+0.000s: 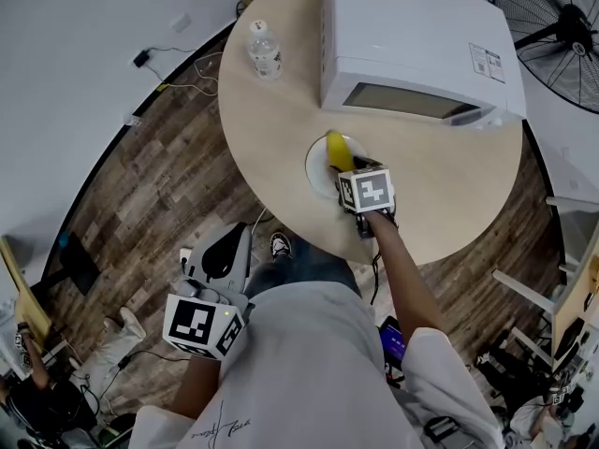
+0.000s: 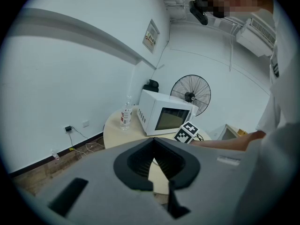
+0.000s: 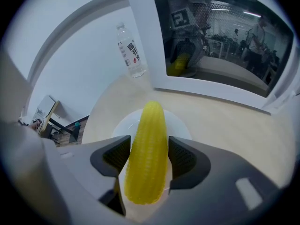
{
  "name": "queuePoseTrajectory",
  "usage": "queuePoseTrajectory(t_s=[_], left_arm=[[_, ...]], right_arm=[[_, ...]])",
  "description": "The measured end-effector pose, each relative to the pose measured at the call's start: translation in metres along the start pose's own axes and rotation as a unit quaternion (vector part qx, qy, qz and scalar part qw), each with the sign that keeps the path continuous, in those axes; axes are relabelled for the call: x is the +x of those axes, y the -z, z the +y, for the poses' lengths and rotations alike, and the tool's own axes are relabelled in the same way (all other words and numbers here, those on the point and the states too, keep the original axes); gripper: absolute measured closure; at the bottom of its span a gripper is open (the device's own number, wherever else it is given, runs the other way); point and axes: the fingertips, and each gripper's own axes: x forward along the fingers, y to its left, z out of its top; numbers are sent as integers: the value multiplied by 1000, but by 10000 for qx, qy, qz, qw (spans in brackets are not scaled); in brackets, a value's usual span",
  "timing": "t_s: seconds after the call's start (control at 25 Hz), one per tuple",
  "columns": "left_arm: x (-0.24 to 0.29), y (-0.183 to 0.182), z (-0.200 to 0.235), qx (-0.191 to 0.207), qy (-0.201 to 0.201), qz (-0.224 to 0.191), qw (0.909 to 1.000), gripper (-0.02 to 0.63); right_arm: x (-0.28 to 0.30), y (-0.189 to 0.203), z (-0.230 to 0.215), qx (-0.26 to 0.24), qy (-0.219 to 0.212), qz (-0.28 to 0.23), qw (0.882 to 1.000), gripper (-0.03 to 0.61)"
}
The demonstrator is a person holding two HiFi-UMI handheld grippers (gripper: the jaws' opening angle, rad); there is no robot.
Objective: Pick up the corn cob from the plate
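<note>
Corn straddled on its plate, not yet gripped

The corn cob (image 3: 149, 125) lies lengthwise on the plate (image 3: 182, 125), toward the table's (image 1: 449, 185) near edge in front of the microwave (image 1: 412, 45). Its near end sits between my right gripper's (image 3: 150, 159) jaws, which stand wide and clamp nothing. My worry is that the cob is round and tapered, so closing off-centre could roll it off the plate or squirt it toward the microwave, and jaws this low may drag the plate. My left gripper (image 2: 160, 170) hangs beyond the table's edge, jaws apart and empty
</note>
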Motion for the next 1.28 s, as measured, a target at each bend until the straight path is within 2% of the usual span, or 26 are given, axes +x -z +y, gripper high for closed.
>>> queuePoseTrajectory(t_s=[0.68,1.04,1.28], left_arm=[[3,3,4,-37,-12,88,10000,617],[1,6,3,-39,8,90,10000,617],[-3,5,3,-52,-13,26,10000,617]], right_arm=[[16,-1,0,-79,114,259,9996,293],[20,-3,-3,-278,547,407,9973,302],[20,-4,-3,-287,575,398,9971,304]])
